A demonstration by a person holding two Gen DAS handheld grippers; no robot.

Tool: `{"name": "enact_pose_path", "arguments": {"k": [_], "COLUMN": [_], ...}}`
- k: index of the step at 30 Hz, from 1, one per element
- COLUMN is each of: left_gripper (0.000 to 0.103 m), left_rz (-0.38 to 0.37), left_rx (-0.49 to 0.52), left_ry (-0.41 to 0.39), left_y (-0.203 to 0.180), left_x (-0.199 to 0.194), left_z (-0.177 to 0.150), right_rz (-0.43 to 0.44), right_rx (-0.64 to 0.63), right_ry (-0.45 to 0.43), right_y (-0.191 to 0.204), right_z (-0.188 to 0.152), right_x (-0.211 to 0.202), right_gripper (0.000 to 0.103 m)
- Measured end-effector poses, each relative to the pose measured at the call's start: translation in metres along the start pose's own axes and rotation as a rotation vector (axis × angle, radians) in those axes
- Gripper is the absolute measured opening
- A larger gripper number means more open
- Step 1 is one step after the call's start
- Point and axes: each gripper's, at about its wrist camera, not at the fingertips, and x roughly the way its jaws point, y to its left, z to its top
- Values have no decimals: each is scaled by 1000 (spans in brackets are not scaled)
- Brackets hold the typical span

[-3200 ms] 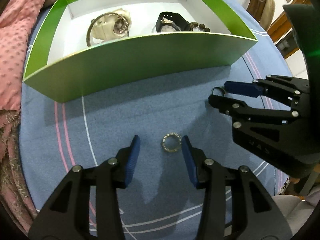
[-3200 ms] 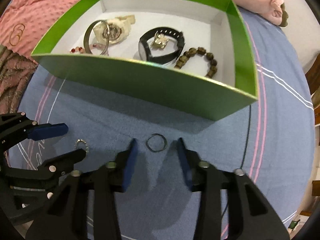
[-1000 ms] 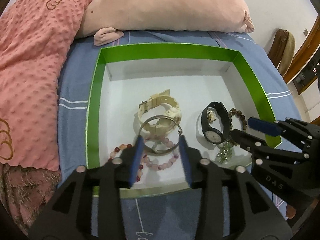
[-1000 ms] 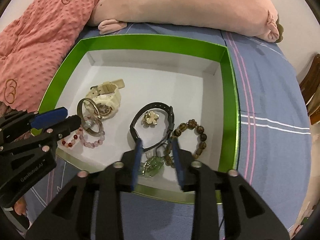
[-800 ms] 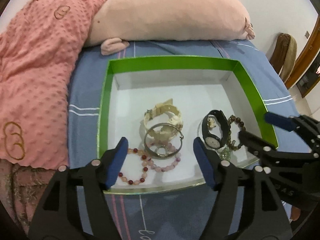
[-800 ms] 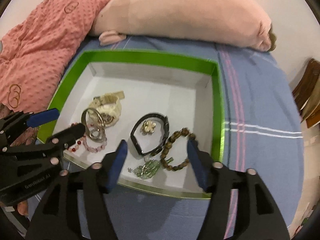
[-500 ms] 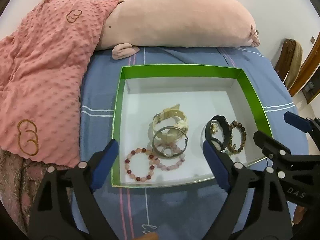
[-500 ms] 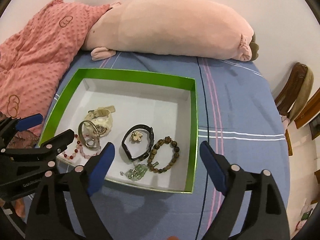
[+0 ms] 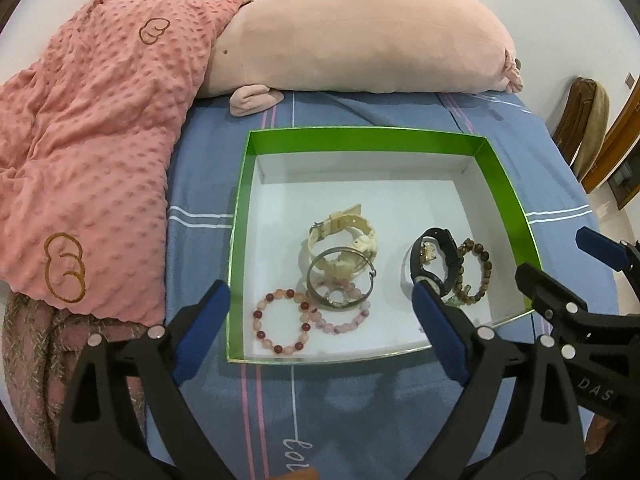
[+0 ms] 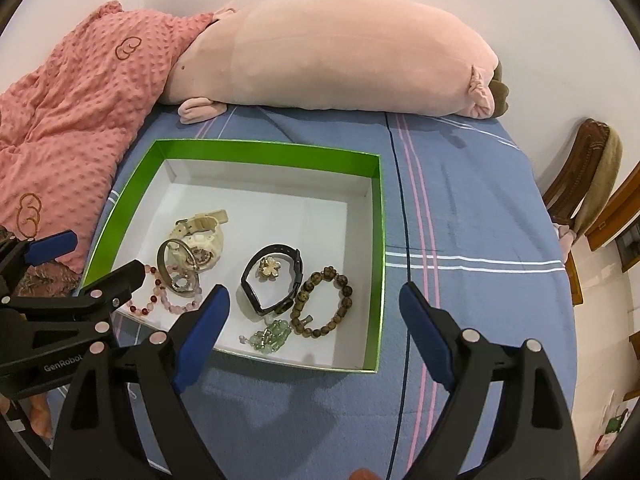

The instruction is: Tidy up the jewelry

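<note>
Both the left gripper (image 9: 320,312) and right gripper (image 10: 314,318) hang spread and empty above the green-walled cardboard box (image 9: 362,136), where the light, slippery pink bead bracelet (image 9: 280,320) looks best pinched across its strand.

The box (image 9: 505,184) has bright green walls and a plain white floor, and it sits on a blue bedsheet (image 10: 472,200) crossed by thin pink and white stripes. At ten o'clock lies a coral-pink blanket (image 9: 92,152) with raised dots and brown embroidered loops, and at twelve o'clock a pale pink plush pillow (image 9: 360,44). In the box are a cream watch (image 9: 344,236), a black watch (image 10: 276,280), a brown bead bracelet (image 10: 324,300) and a pink-and-red bead bracelet (image 9: 280,320); each tool (image 9: 320,320) is black with blue pads.
</note>
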Motion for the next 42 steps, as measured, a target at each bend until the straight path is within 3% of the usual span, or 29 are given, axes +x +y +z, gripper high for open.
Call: {"name": "enact_pose_path", "arguments": {"k": [42], "left_gripper": [96], "left_rz": [16], "left_rx": [-17], "left_ry": [-8], "left_y": [3], "left_x": [-12], "left_z": [-2], "right_rz": [-3], "right_rx": [1], "right_ry": [-17], "right_y": [0], "right_z": [-1], "right_x": [-14], "right_gripper": [87]}}
